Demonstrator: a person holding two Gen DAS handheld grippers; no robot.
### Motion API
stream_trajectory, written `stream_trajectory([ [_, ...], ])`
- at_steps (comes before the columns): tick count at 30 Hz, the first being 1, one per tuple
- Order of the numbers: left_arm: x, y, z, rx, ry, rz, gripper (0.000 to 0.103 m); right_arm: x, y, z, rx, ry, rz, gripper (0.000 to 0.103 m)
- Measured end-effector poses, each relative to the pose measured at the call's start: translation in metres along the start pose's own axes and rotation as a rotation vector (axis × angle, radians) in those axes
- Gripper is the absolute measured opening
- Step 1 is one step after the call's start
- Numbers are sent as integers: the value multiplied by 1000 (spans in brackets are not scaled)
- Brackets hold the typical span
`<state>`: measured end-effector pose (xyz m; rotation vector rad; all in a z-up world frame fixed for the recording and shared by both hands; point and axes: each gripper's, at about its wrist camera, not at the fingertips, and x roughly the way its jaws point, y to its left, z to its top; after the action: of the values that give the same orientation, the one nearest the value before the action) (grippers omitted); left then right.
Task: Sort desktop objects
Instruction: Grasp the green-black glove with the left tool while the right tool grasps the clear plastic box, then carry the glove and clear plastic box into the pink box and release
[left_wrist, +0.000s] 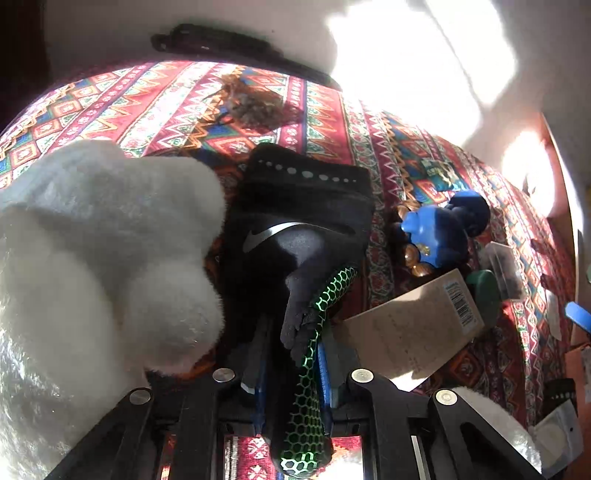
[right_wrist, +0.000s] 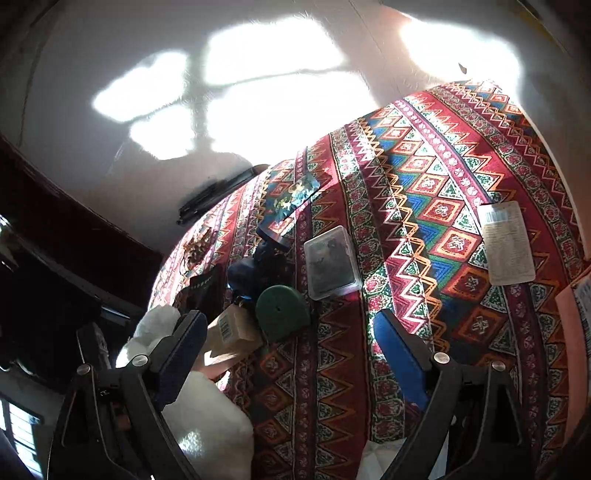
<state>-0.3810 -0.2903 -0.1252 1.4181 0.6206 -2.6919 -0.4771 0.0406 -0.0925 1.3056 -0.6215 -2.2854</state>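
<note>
I have the left claw (left_wrist: 291, 369) clenched on a black Nike glove (left_wrist: 295, 236), pinching it by the finger end, where the green honeycomb grip print shows between the pads. The glove hangs from the claw with its cuff out ahead, just beside a white plush toy (left_wrist: 103, 251) that fills the side of the left wrist view. I judge this as mid-carry: the glove is picked and not yet placed.

The right claw (right_wrist: 288, 354) is released, its jaws wide apart over the patterned cloth on the desk (right_wrist: 424, 192), holding nothing.

Next I need a spot for the glove, and I cannot tell from here which pile it belongs to. On the far side of the glove from the plush toy sit a cardboard box (left_wrist: 410, 328), a blue figurine (left_wrist: 439, 229) and a green round-topped thing (left_wrist: 485, 295), crowded together, so I should set down clear of them.

Readable marks: the silver Nike swoosh on the glove and a row of pale dots across its cuff. The cardboard box has a barcode, and the flat white packet (right_wrist: 508, 243) well beyond the right claw has a barcode above fine print, too small to read.
</note>
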Motion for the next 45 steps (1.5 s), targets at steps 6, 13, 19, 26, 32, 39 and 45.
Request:
stream_trajectory([
  [6,-9,7,-1,-13,-72,-36,16,78,13,34,-41,63,-186,94],
  [13,-37,9,6,-27,-127,-122,14,112,7,27,-149,161,-380,54],
  [19,-122,-11,-16,-59,-216,-248,14,-20,27,-14,-150,20,-148,55],
  [26,-235,-73,-64,29,-320,-310,14,-151,38,-71,-87,-115,33,55],
  [32,-292,-155,-91,159,-363,-387,14,-237,28,-101,-64,-271,40,55],
  [39,-282,-292,-107,314,-299,-531,14,-349,-19,-109,-22,-498,-89,55],
  [45,-216,-422,-123,440,-174,-602,16,-434,-77,-115,30,-655,-235,55],
])
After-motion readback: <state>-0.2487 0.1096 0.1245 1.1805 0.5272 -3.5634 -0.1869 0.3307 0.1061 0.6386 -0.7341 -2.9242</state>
